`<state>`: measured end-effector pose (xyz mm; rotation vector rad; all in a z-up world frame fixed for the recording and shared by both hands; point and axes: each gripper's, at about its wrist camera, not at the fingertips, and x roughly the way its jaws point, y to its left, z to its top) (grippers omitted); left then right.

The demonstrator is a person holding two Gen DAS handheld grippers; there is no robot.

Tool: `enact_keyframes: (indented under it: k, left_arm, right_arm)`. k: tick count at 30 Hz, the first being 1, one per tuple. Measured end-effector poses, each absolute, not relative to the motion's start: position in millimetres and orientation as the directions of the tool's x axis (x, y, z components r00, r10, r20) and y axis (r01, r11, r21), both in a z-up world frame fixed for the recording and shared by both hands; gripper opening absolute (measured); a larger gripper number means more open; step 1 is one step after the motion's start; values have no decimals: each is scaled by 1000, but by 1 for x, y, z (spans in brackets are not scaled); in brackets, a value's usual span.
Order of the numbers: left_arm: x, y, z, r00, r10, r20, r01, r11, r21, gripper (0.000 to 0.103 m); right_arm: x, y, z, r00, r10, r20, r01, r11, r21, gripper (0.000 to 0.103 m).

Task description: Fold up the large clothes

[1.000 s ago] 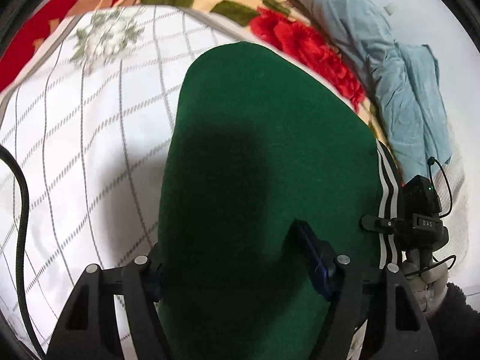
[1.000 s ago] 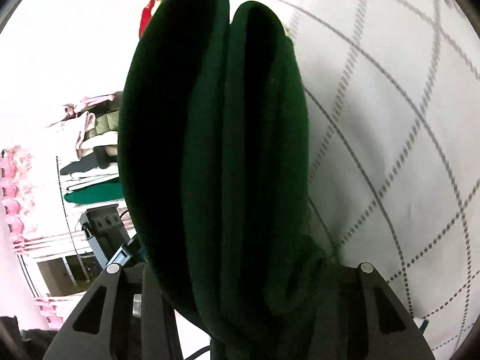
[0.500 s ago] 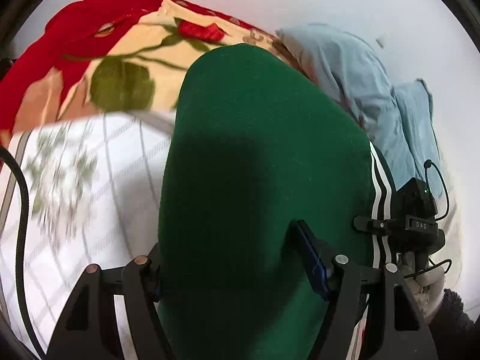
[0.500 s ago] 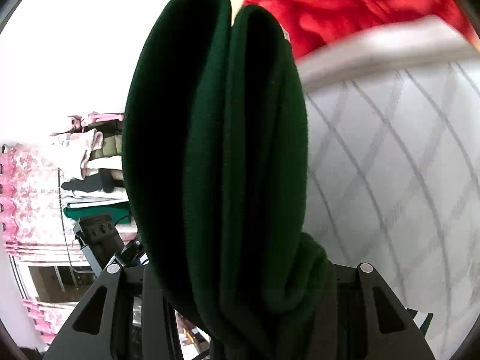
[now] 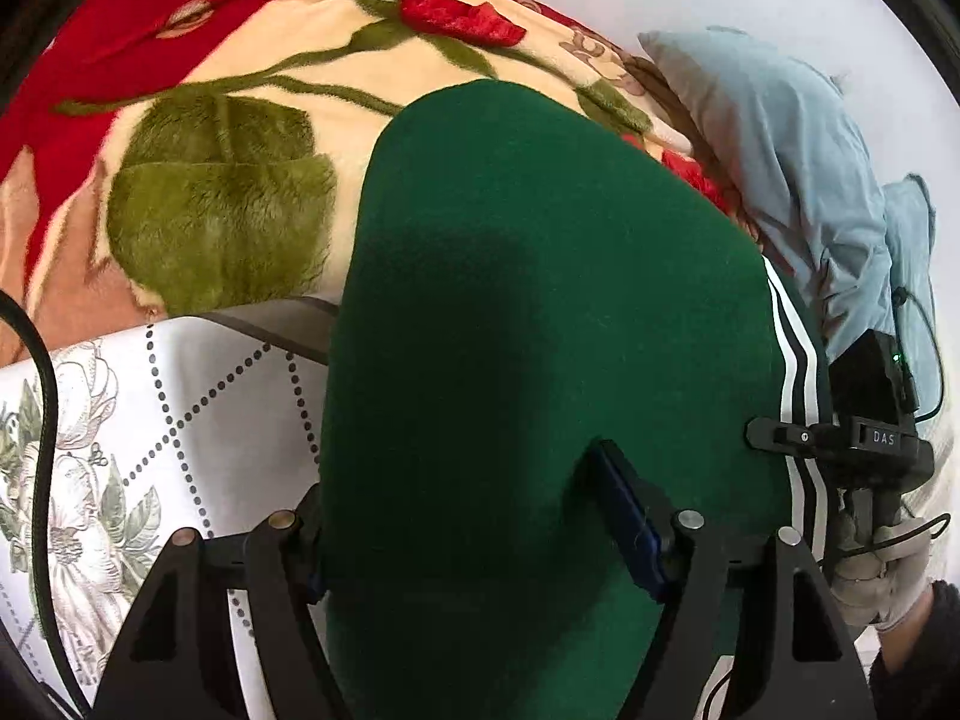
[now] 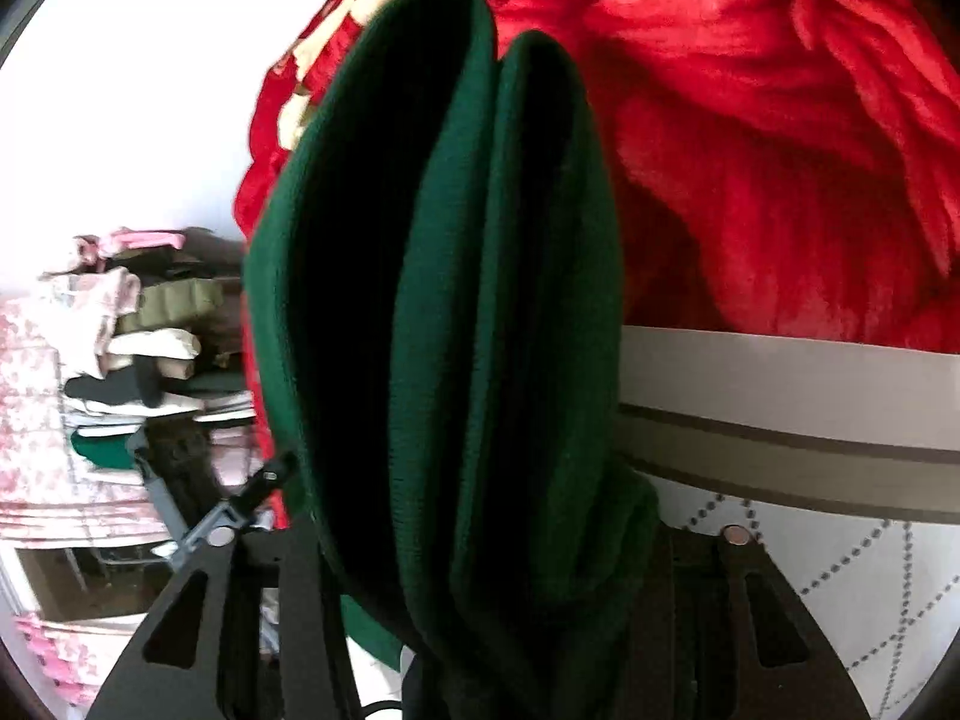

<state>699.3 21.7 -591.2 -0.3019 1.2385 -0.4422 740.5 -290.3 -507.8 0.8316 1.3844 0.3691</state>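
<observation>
We see the dark green garment (image 5: pixel 540 360) held up off the bed between both claws. In the left wrist view it shows as one broad, smooth panel filling the middle of the frame, with white stripes (image 5: pixel 798 360) running down its right edge. The left claw (image 5: pixel 480 540) is clamped on the cloth: its blue pad (image 5: pixel 630 516) presses into the fabric on the right side, while the left finger sits mostly behind the garment's edge.

The right wrist view gives us what the left cannot: the garment (image 6: pixel 444 330) seen edge-on, stacked in several thick folded layers with dark gaps between them. The right claw (image 6: pixel 480 558) grips the bunched lower end of these layers, its fingers closed in on the fabric.

Only the left view shows the other tool, a black device marked DAS (image 5: pixel 870 420), held by a gloved hand (image 5: pixel 882 570) at the far right. It also shows the floral blanket (image 5: pixel 210 180) with green leaves and red flowers, a pale blue pillow (image 5: pixel 780 138), and the white quilted bedspread (image 5: pixel 210 408) with dotted diamonds and printed flowers.

Only the right view shows a pile of folded clothes (image 6: pixel 138 336) at the left, against a bright wall, and the blanket's plush red part (image 6: pixel 780 150) above the bedspread's grey-banded border (image 6: pixel 780 420).
</observation>
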Motion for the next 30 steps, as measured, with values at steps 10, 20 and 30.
enact_keyframes:
  k: [10,20,30]
  left_arm:
    - [632,24,-534,423,-138,-895,68,990,-120,90]
    - [536,18,-440,530,-6,-848,-5,1000,-11,98]
    - [445,4,-318,559,-11,-829,44,999,17,98]
  right_arm:
    - [697,-236,-421,266,135,-954,206,959,193,92]
    - [525,-220,-340,316,-126,-940,269,962,-38,103]
    - [402,-191,-182,408,-238,-881,316,943,-109,103]
